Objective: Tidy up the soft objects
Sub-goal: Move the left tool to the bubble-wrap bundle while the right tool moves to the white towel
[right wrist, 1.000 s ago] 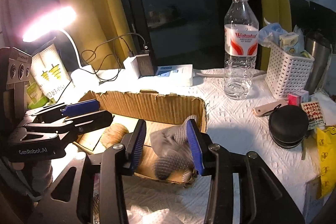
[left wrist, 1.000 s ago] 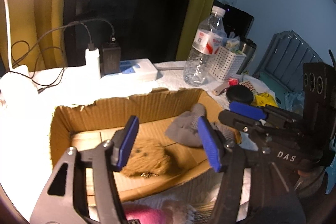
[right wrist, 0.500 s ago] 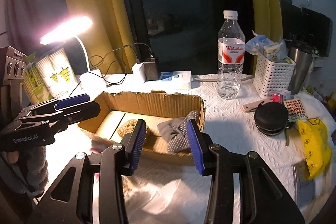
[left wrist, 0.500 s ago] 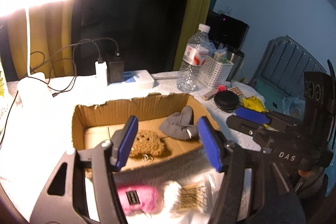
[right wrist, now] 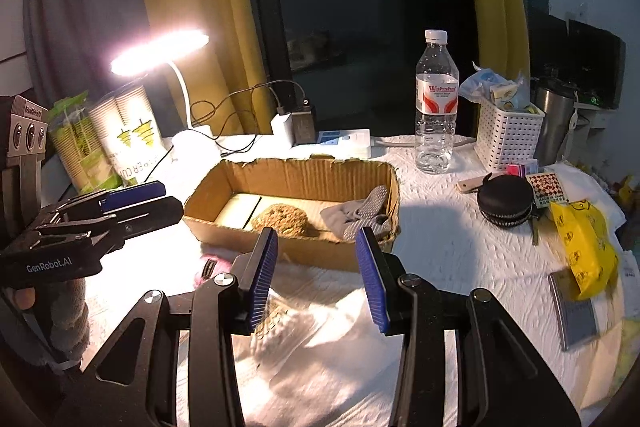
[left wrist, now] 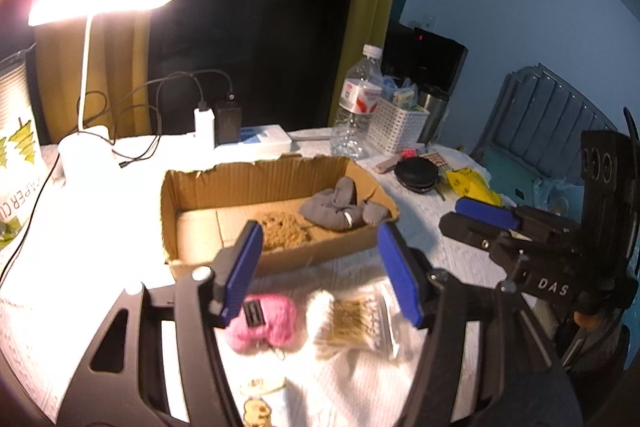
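I am pulling both grippers back and up from the cardboard box (left wrist: pixel 256 183) on the desk (right wrist: pixel 440 247), so it is looking smaller than before. My left gripper (left wrist: pixel 320 267) and right gripper (right wrist: pixel 316 275) are staying apart, empty. The grey sock (left wrist: pixel 332 211) and brown plush (left wrist: pixel 284 231) are lying inside the box; the pink plush (left wrist: pixel 264 319) is now showing just in front of it.

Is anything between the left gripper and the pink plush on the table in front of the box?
Nothing visible. The left gripper is open and empty, and the pink plush lies uncovered on the white cloth, just below its fingers, beside a white plush.
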Demonstrator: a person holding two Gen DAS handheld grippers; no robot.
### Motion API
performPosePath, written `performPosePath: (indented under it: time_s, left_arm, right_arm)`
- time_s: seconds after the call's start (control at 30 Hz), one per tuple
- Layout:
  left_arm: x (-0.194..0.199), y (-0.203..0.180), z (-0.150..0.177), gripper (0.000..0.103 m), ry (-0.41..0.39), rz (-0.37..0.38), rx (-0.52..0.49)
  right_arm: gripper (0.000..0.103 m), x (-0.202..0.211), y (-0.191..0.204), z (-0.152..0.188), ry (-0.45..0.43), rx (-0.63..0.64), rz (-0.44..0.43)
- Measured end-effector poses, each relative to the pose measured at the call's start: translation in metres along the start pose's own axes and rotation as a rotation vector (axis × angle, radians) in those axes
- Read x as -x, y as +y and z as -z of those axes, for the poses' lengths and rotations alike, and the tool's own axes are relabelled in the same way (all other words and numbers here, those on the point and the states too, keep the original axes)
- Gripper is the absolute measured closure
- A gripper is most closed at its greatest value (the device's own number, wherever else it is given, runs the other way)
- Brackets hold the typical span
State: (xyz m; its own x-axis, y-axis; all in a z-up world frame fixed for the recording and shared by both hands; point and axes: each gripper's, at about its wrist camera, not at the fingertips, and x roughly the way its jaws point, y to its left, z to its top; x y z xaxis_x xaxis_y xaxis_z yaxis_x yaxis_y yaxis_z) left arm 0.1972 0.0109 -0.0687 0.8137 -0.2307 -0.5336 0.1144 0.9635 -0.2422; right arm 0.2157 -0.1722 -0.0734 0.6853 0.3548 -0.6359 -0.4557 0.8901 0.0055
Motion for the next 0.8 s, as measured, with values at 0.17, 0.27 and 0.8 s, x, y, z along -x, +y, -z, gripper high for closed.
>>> performPosePath:
  time_s: [0.17, 0.27, 0.8]
  left_arm:
    - [0.008, 0.005, 0.019, 0.041, 0.020, -0.013, 0.015]
    - [0.010, 0.009, 0.033, 0.041, 0.035, -0.021, 0.025]
    - [0.018, 0.029, 0.094, 0.041, 0.129, -0.056, 0.052]
  right_arm:
    - [0.060, 0.001, 0.010, 0.015, 0.022, -0.001, -0.008]
    - [0.060, -0.002, 0.016, 0.026, 0.043, 0.000, -0.015]
    - [0.060, -0.011, 0.043, 0.076, 0.115, -0.012, -0.026]
